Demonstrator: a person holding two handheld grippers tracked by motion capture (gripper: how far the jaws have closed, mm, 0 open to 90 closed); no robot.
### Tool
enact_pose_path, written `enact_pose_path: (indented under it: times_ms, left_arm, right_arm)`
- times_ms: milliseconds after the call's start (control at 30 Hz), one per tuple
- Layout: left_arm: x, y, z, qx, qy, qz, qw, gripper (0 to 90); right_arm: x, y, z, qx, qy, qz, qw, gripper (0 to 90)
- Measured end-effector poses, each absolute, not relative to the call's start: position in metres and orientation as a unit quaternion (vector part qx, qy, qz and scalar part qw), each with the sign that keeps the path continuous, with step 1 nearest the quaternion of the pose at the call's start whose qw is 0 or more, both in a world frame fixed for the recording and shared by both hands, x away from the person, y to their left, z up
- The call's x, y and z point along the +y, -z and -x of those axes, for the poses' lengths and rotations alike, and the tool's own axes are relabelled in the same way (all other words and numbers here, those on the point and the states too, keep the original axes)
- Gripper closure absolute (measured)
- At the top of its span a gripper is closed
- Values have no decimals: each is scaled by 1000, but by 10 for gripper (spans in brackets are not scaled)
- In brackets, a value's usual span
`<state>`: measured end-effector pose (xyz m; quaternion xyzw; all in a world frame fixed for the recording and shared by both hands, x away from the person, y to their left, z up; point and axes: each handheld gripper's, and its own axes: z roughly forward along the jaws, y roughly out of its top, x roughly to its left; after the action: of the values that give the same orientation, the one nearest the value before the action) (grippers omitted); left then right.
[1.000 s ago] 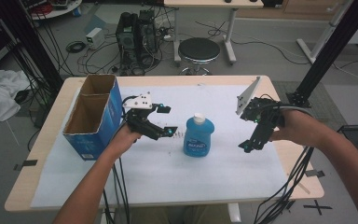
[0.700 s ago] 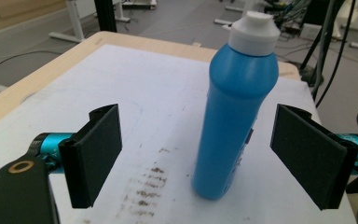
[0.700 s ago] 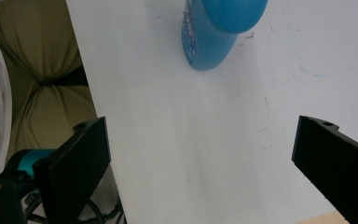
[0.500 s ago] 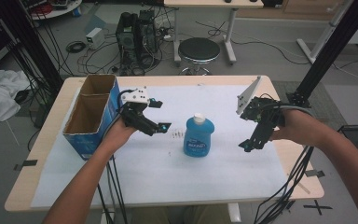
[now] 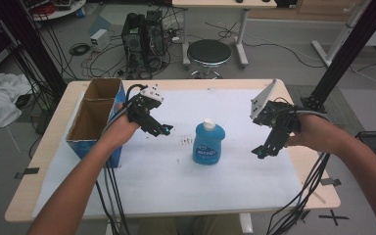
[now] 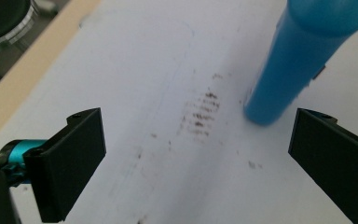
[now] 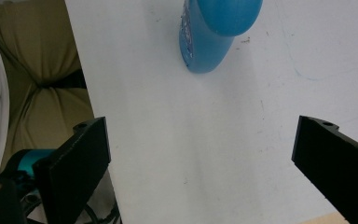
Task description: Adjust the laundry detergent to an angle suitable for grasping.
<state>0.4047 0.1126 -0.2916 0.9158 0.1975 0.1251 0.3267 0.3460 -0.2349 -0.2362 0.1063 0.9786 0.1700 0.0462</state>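
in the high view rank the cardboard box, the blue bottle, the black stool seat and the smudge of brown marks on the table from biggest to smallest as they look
1. cardboard box
2. black stool seat, though it stands farther from the camera, so its true size is unsure
3. blue bottle
4. brown marks

**Spread jaws above a marked white sheet**

The left gripper (image 6: 196,158) is hovering with jaws wide apart over the white sheet (image 6: 135,70). A blue bottle (image 6: 298,56) is standing ahead, beside dark smudges (image 6: 200,114). The table's wooden edge (image 6: 25,79) is running along the left.
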Motion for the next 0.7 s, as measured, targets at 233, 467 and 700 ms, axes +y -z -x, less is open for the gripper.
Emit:
enact_pose_path:
  times_ms: [233,467,700]
  left_arm:
    - [105,264,-416,154,-103,-950,251,38]
    - [98,246,-430,149,-83,-962,211,38]
    - [100,241,-429,122,-76,-973,178,38]
  right_arm:
    - [-234,237,-351,979,-169,-105,40,33]
    - [-230,236,-357,979,-171,-100,38,33]
    - [-225,235,-359,981,-167,-97,34,33]
